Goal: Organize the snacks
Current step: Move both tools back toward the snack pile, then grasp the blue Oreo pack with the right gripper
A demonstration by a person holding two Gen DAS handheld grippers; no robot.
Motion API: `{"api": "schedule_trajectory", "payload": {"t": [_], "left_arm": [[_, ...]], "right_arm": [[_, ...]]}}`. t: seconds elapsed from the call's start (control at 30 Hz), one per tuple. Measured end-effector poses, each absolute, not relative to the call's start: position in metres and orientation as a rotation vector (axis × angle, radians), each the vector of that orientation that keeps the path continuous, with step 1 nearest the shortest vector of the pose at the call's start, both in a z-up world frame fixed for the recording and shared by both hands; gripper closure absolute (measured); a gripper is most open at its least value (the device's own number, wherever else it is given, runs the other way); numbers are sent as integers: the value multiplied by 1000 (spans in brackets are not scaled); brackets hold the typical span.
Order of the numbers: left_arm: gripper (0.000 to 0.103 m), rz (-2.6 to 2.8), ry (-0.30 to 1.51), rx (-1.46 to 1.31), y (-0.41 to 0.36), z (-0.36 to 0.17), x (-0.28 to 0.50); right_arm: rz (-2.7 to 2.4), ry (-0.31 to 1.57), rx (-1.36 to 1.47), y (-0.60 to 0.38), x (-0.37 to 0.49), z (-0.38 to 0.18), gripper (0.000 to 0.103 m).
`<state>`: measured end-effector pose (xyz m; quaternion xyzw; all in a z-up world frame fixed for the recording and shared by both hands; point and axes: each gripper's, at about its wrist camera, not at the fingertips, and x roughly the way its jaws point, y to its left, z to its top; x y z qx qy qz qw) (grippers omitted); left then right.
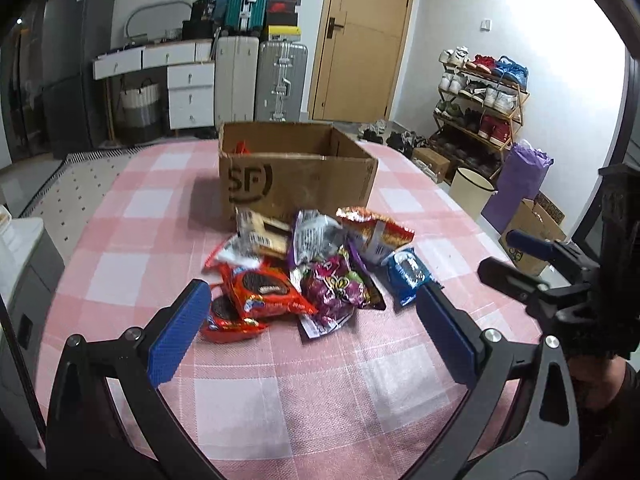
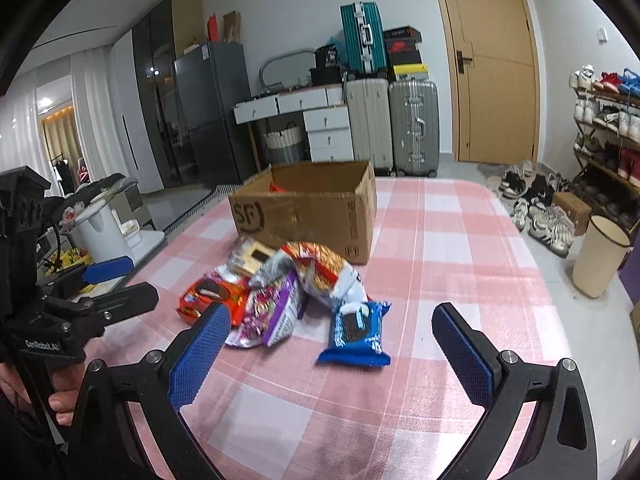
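A heap of snack packs lies on the pink checked tablecloth (image 1: 280, 400) in front of an open cardboard box (image 1: 296, 184) (image 2: 312, 212). In the heap are a red cookie pack (image 1: 264, 292) (image 2: 208, 292), a purple candy bag (image 1: 336, 288) (image 2: 272, 308), an orange-gold bag (image 1: 376, 232) (image 2: 320, 268) and a beige pack (image 1: 264, 232). A blue cookie pack (image 1: 408, 274) (image 2: 356, 332) lies at its right edge. Something red (image 1: 241, 147) shows inside the box. My left gripper (image 1: 312, 294) (image 2: 144, 278) hovers open, short of the heap. My right gripper (image 2: 330, 314) (image 1: 496, 252) is open and empty near the blue pack.
The table's right edge drops to a floor with a cream bin (image 2: 600, 256) (image 1: 470, 188), loose shoes (image 2: 548, 220) and a shoe rack (image 1: 480, 104). Suitcases (image 2: 412, 128) and white drawers (image 1: 188, 92) stand behind the table. A hand (image 2: 60, 400) holds the left gripper's handle.
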<state>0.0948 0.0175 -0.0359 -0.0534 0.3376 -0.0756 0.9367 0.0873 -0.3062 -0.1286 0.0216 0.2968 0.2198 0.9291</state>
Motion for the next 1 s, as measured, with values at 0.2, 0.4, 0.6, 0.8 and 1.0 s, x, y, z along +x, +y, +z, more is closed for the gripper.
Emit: {"api": "schedule_trajectory", "payload": {"t": [0.2, 0.4, 0.6, 0.8, 1.0], "left_arm": [[1, -161, 722, -143, 24, -62, 113], [1, -154, 752, -181, 33, -85, 132], [1, -152, 780, -201, 39, -103, 145], [1, -156, 786, -202, 44, -114, 158], [1, -158, 802, -223, 51, -123, 160]], "right_arm": [[435, 699, 65, -312, 108, -166, 1], [433, 759, 65, -309, 132, -187, 1], [421, 813, 52, -304, 152, -203, 1], [401, 850, 26, -295, 174, -213, 1], [397, 881, -2, -283, 193, -222, 1]]}}
